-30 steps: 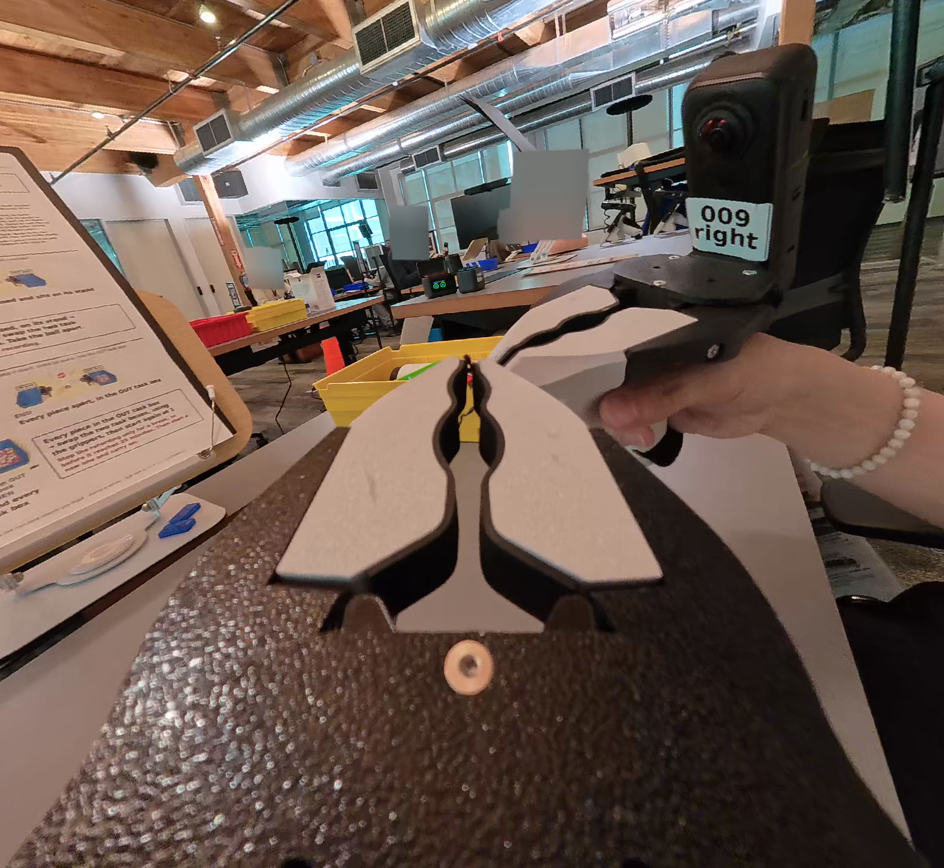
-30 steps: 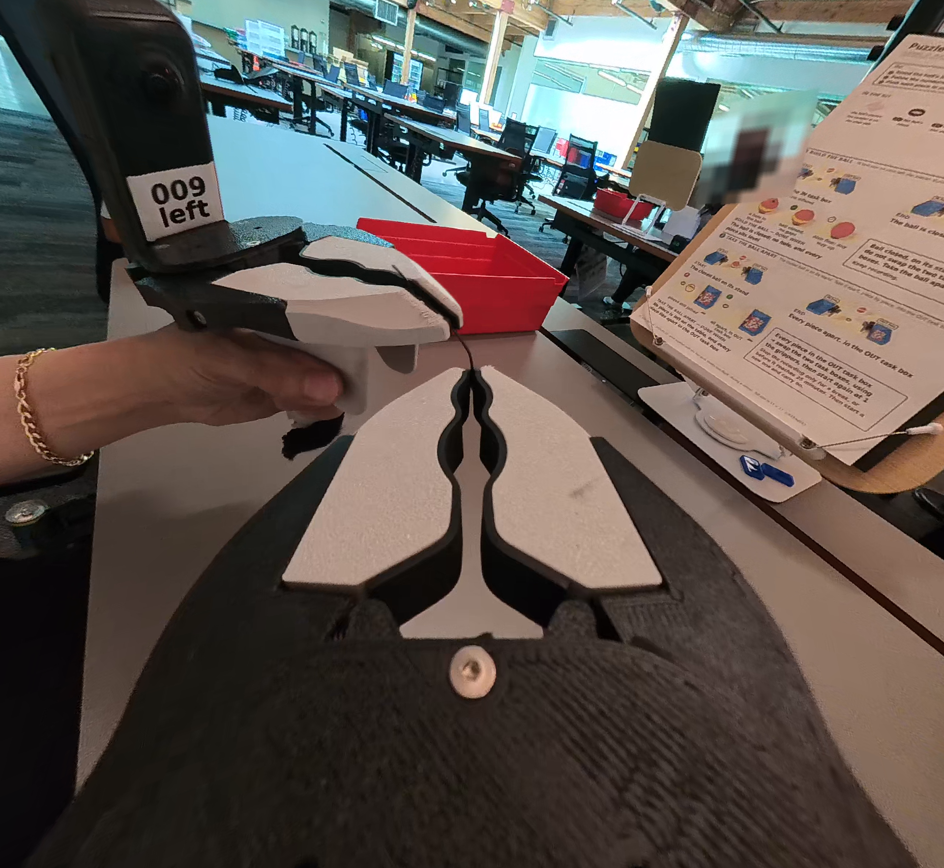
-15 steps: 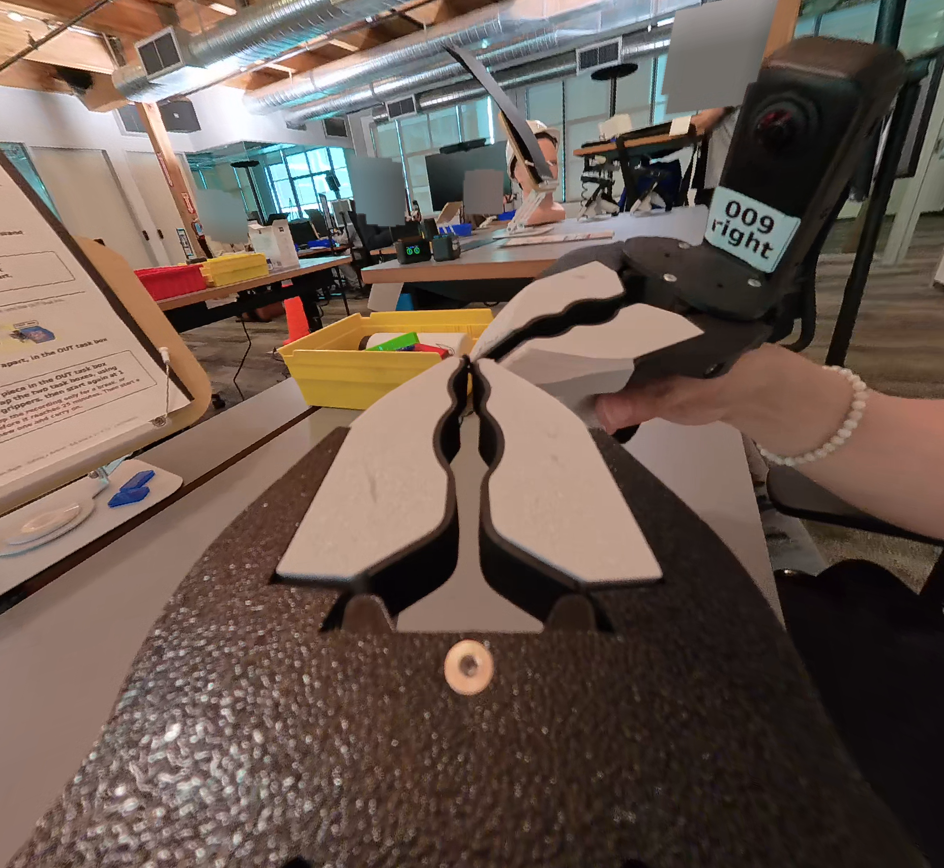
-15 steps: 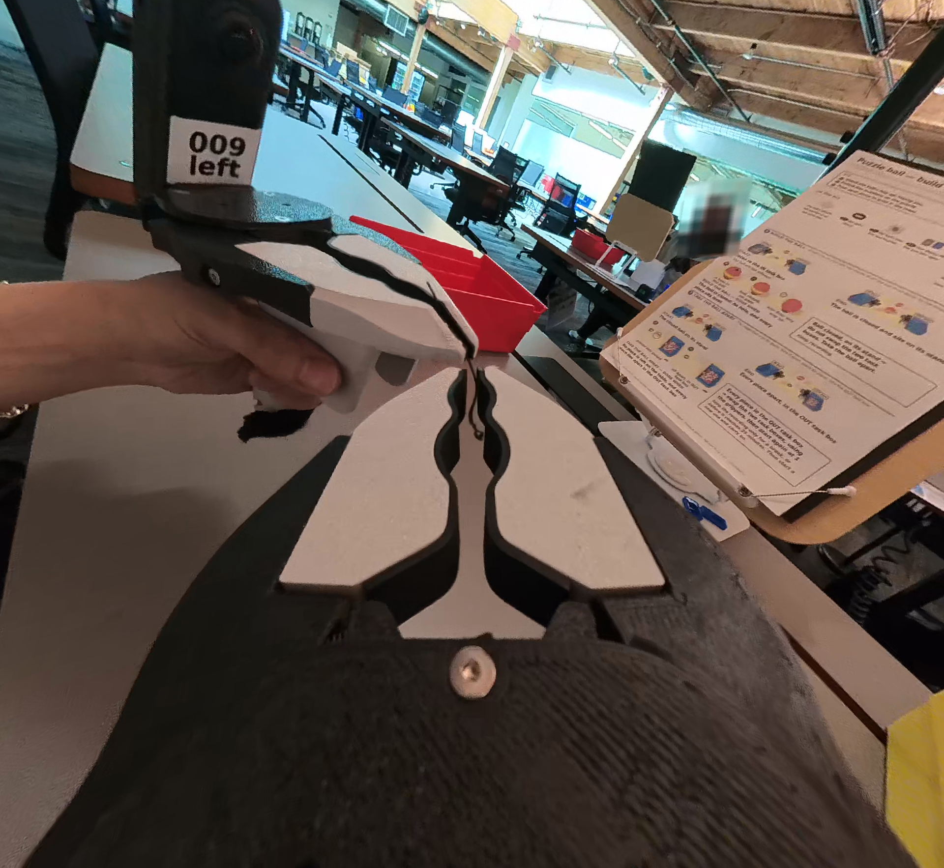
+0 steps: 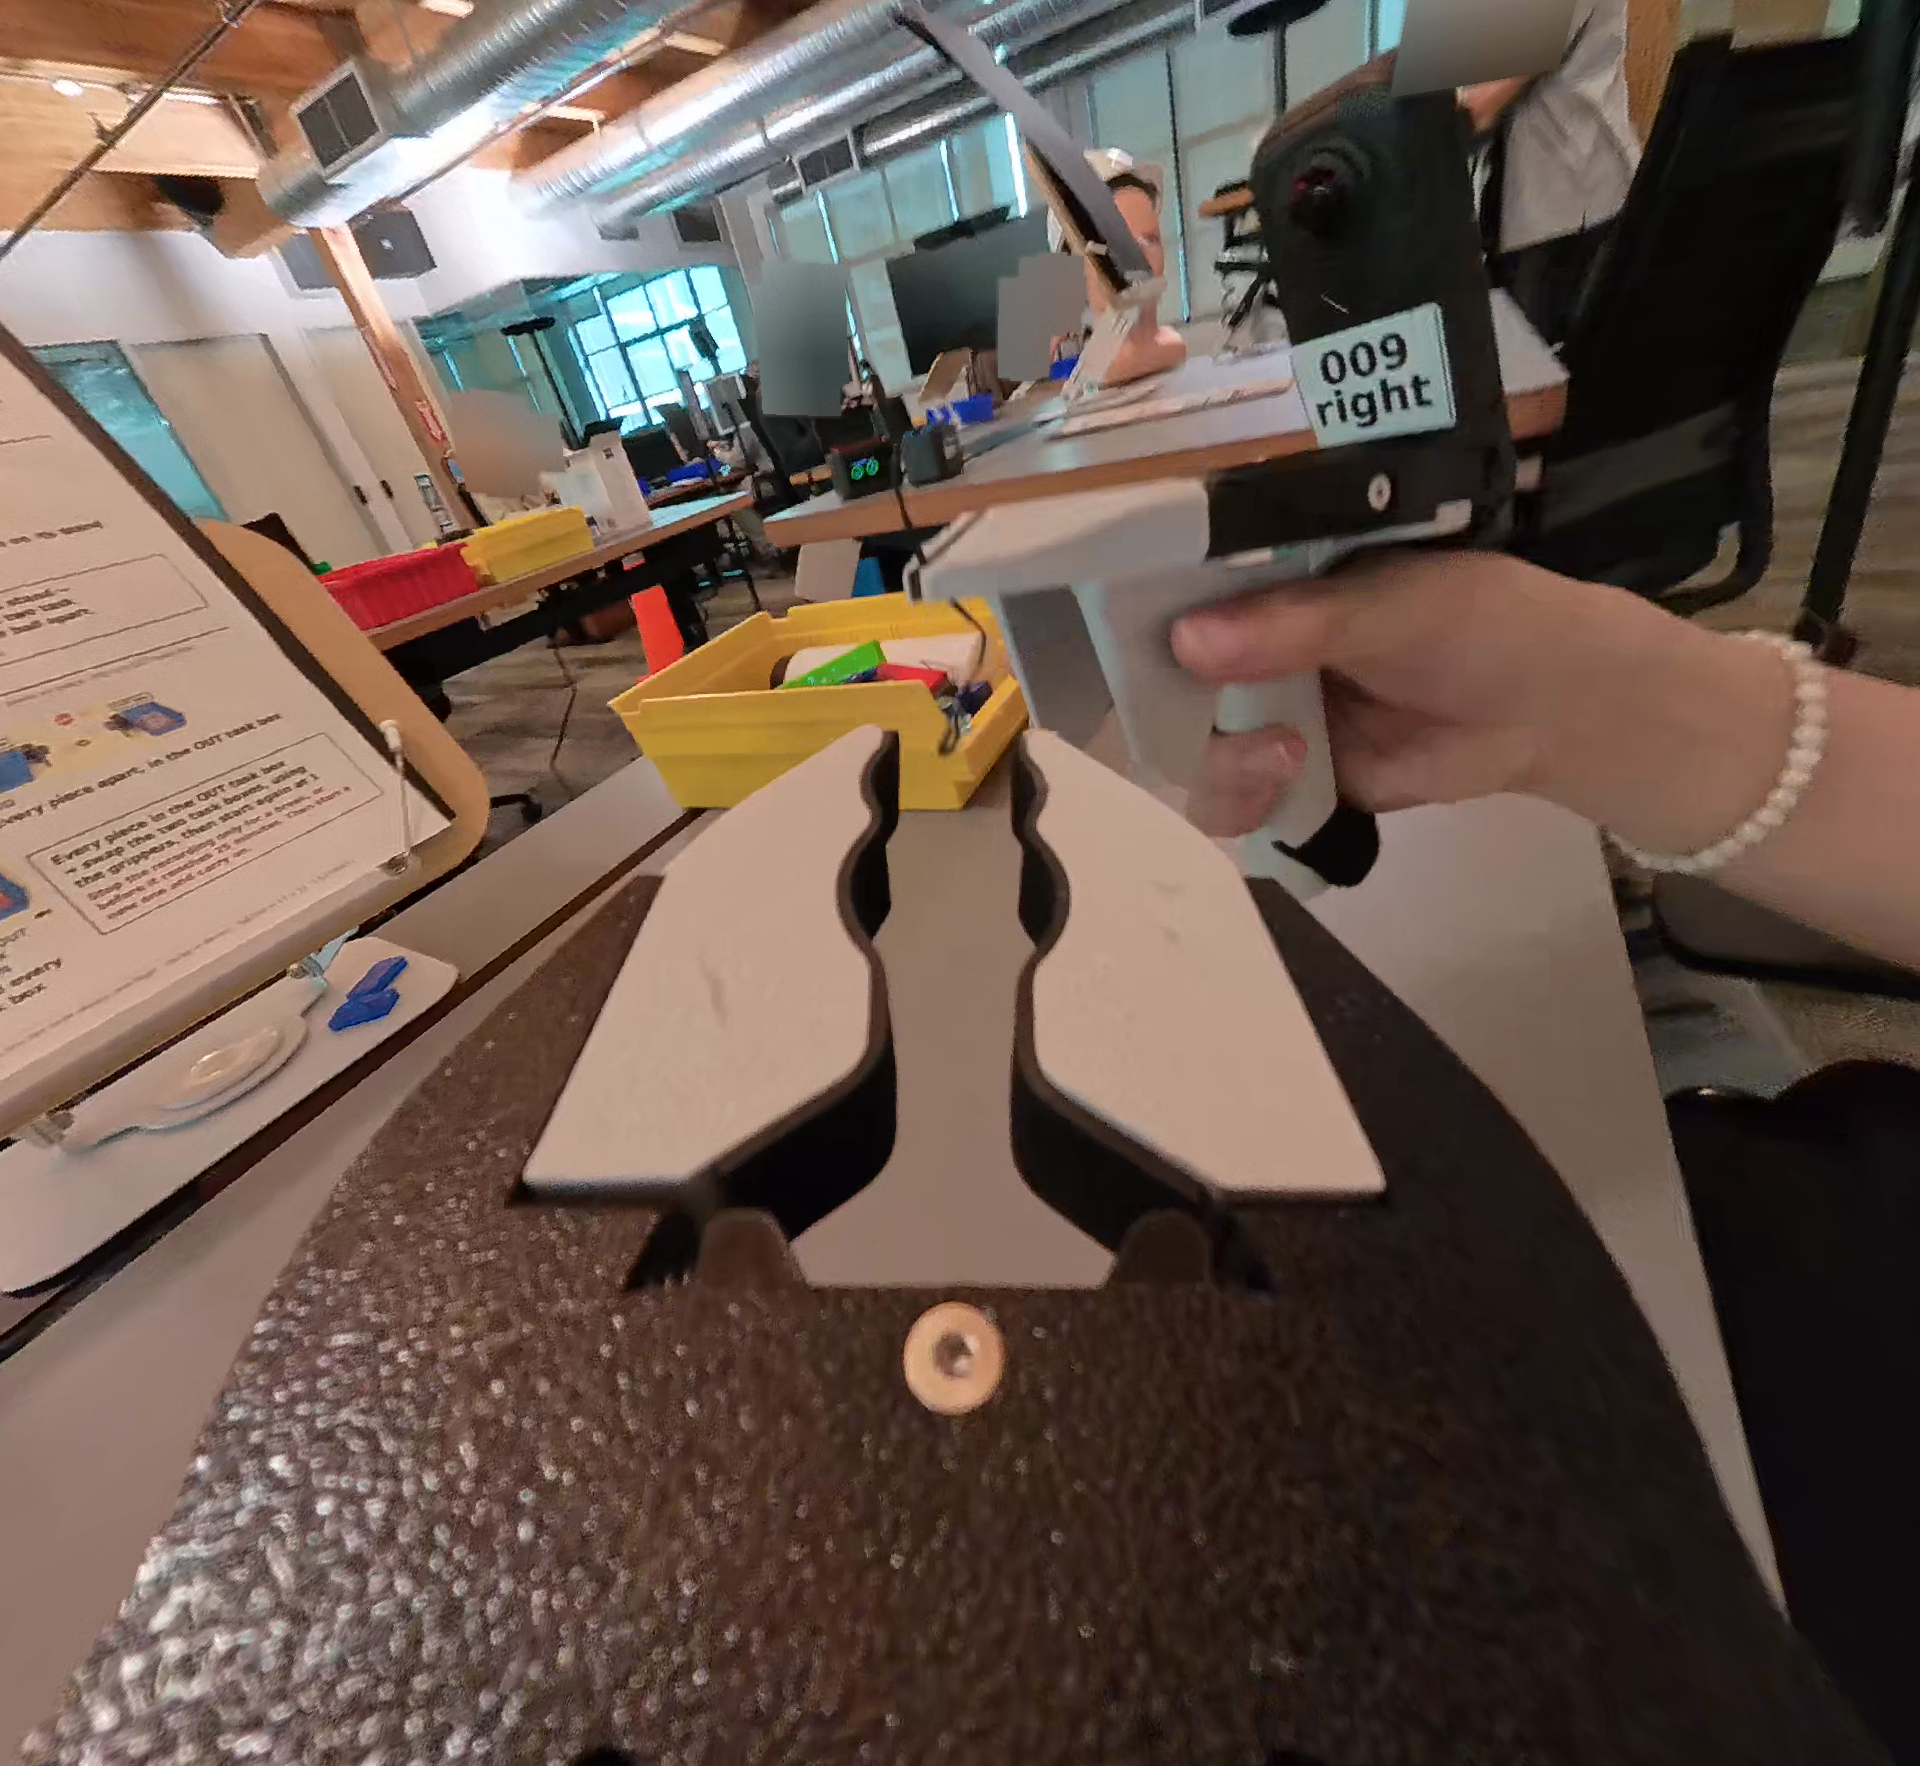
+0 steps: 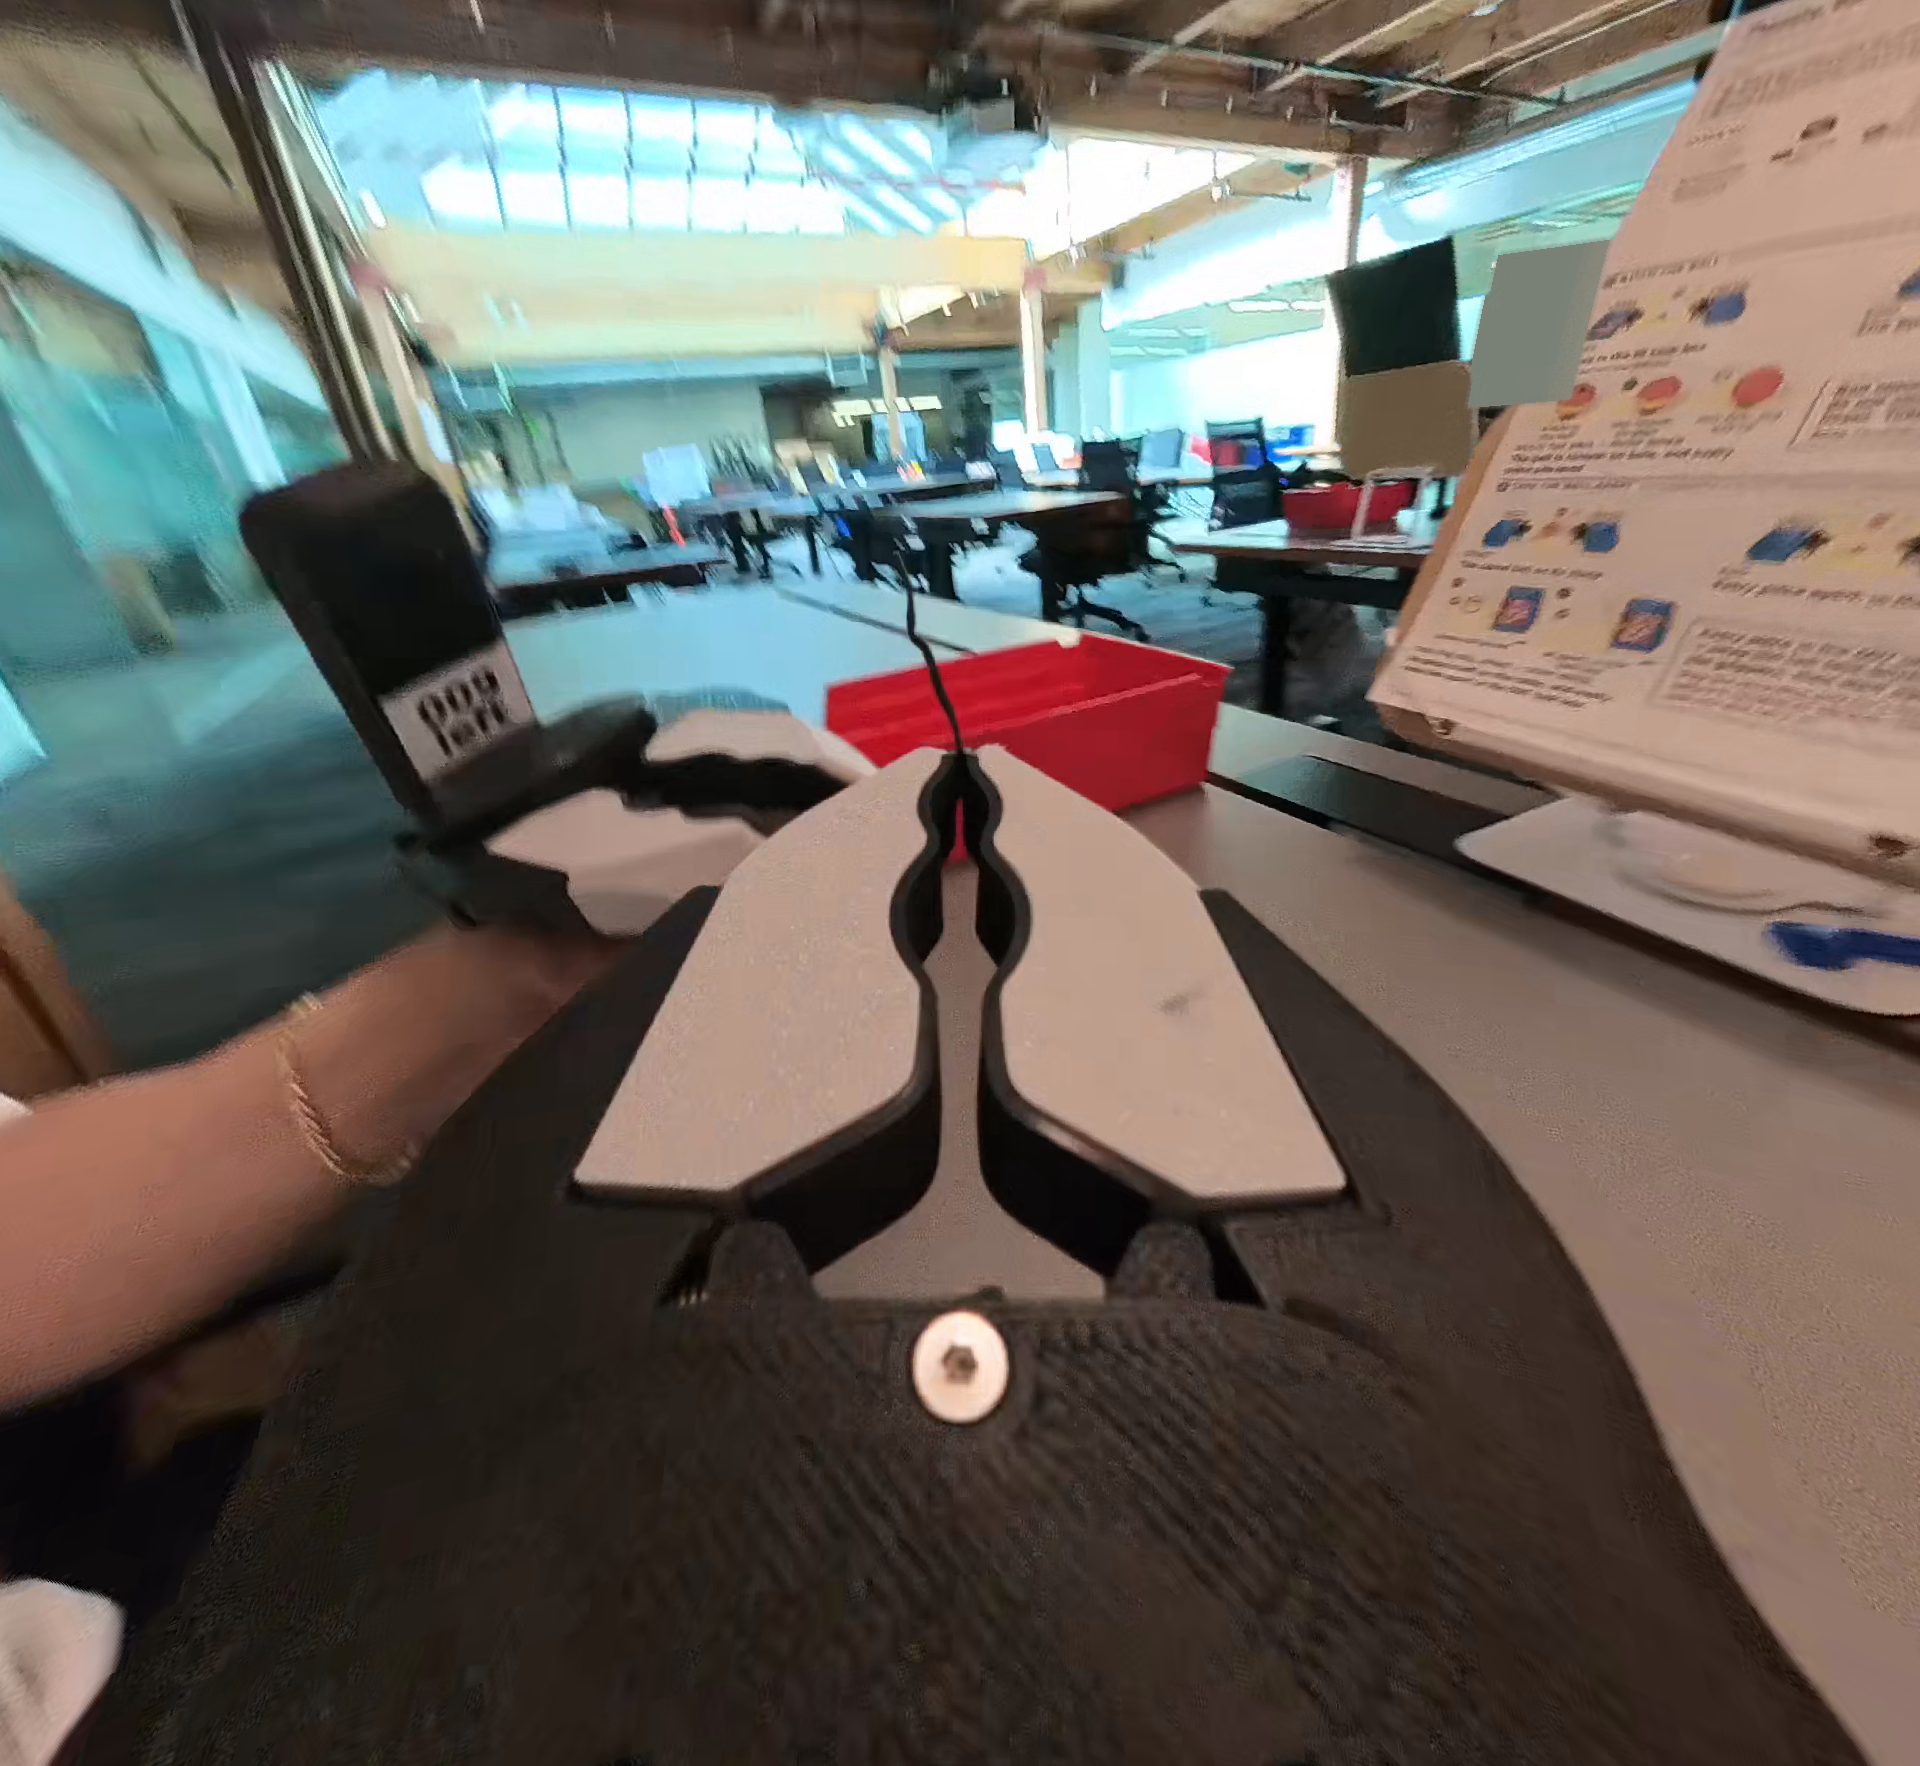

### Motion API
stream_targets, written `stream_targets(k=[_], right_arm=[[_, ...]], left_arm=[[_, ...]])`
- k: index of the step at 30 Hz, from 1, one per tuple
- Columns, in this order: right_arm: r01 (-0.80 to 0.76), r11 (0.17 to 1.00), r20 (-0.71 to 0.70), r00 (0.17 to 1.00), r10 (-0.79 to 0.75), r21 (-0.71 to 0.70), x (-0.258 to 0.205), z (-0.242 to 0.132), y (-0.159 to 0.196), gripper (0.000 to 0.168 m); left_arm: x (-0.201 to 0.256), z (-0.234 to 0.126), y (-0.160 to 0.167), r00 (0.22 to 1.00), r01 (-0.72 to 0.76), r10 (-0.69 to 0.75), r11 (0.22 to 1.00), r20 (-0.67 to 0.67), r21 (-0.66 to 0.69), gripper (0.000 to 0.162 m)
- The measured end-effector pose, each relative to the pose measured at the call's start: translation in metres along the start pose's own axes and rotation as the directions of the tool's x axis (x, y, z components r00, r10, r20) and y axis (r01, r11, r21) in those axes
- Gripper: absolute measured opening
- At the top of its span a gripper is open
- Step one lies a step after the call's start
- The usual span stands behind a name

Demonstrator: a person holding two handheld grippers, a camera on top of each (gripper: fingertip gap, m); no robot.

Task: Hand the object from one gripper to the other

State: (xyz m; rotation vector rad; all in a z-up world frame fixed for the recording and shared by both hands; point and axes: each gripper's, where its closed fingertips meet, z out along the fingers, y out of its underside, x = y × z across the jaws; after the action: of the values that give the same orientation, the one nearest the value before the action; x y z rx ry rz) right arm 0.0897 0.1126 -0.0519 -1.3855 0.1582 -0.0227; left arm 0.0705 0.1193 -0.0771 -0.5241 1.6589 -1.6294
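The object is a thin black wire (image 6: 928,654). My right gripper (image 6: 961,762) is shut on it, and the wire sticks up from the fingertips. In the left wrist view the right gripper (image 5: 920,573) is held side-on above and just beyond my left fingertips, with the wire (image 5: 961,677) curling down from its tip. My left gripper (image 5: 951,748) is open and empty, its jaws well apart. In the right wrist view the left gripper (image 6: 727,781) sits low at the left, blurred, partly behind my right finger.
A yellow bin (image 5: 748,742) with coloured pieces stands just beyond the left fingertips. A red bin (image 6: 1091,708) stands beyond the right fingertips. An instruction board on a stand (image 5: 156,781) (image 6: 1714,521) lines the table's (image 6: 1558,1145) far side. My left and right fingertips are right by each other.
Both grippers were shut tip to tip on the wire. The left gripper has opened and let go. The right gripper has turned and drawn away with the wire.
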Motion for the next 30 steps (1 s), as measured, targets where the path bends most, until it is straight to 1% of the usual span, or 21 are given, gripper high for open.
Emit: stream_targets(k=[1, 2, 4, 6, 7, 9, 13, 17, 19, 20, 24, 28, 29, 30], right_arm=[[-0.062, 0.998, 0.014, 0.998, 0.061, 0.032, 0.002, -0.002, -0.003, 0.0], [-0.089, 0.995, 0.023, 0.996, 0.088, 0.04, 0.003, -0.002, -0.004, 0.0], [-0.072, 0.997, 0.025, 0.997, 0.071, 0.029, 0.002, -0.001, -0.001, 0.0], [-0.048, 0.999, 0.031, 0.998, 0.048, 0.013, -0.002, 0.001, 0.002, 0.0], [-0.042, 0.999, 0.034, 0.999, 0.042, 0.009, -0.004, 0.002, 0.003, 0.0], [-0.032, 0.999, 0.035, 0.999, 0.032, 0.001, -0.005, 0.003, 0.004, 0.0], [-0.023, 1.0, 0.029, 0.999, 0.023, -0.001, -0.004, 0.003, 0.004, 0.0], [0.019, 1.0, 0.033, 0.999, -0.019, -0.012, -0.004, 0.0, 0.003, 0.002], [0.054, 0.998, 0.014, 0.998, -0.053, -0.011, -0.001, -0.002, 0.0, 0.015], [0.075, 0.997, 0.005, 0.997, -0.075, -0.008, 0.0, -0.004, -0.003, 0.018], [0.172, 0.985, 0.044, 0.984, -0.17, -0.03, -0.009, -0.006, -0.005, 0.018], [0.255, 0.966, 0.021, 0.967, -0.254, -0.053, -0.012, -0.002, -0.001, 0.016], [0.26, 0.964, 0.02, 0.966, -0.259, -0.053, -0.013, -0.002, 0.0, 0.014], [0.261, 0.964, 0.018, 0.965, -0.261, -0.048, -0.013, -0.001, -0.001, 0.009]], left_arm=[[0.0, 0.002, 0.002, 1.0, -0.023, 0.023, 1.0, 0.013, -0.021, 0.019], [0.0, 0.003, 0.004, 0.998, -0.051, 0.053, 0.998, 0.034, -0.043, 0.018], [-0.001, 0.006, 0.009, 0.991, -0.104, 0.11, 0.991, 0.07, -0.085, 0.016], [0.001, 0.008, 0.011, 0.986, -0.145, 0.153, 0.984, 0.072, -0.103, 0.015], [0.001, 0.009, 0.012, 0.985, -0.151, 0.159, 0.983, 0.074, -0.103, 0.013], [0.0, 0.009, 0.011, 0.985, -0.146, 0.154, 0.985, 0.083, -0.098, 0.004], [0.002, 0.009, 0.009, 0.987, -0.135, 0.141, 0.988, 0.072, -0.079, 0.002], [0.001, 0.009, 0.011, 0.988, -0.132, 0.138, 0.988, 0.069, -0.078, 0.001], [-0.003, 0.008, 0.014, 0.986, -0.14, 0.148, 0.985, 0.075, -0.096, 0.001], [-0.004, 0.007, 0.015, 0.983, -0.158, 0.167, 0.982, 0.077, -0.105, 0.001], [-0.006, 0.006, 0.024, 0.968, -0.221, 0.238, 0.959, 0.078, -0.179, 0.001], [-0.002, 0.01, 0.031, 0.949, -0.286, 0.307, 0.93, 0.063, -0.229, 0.001], [0.0, 0.011, 0.032, 0.947, -0.294, 0.316, 0.926, 0.058, -0.237, 0.001], [0.001, 0.013, 0.034, 0.946, -0.297, 0.319, 0.924, 0.055, -0.24, 0.001]])
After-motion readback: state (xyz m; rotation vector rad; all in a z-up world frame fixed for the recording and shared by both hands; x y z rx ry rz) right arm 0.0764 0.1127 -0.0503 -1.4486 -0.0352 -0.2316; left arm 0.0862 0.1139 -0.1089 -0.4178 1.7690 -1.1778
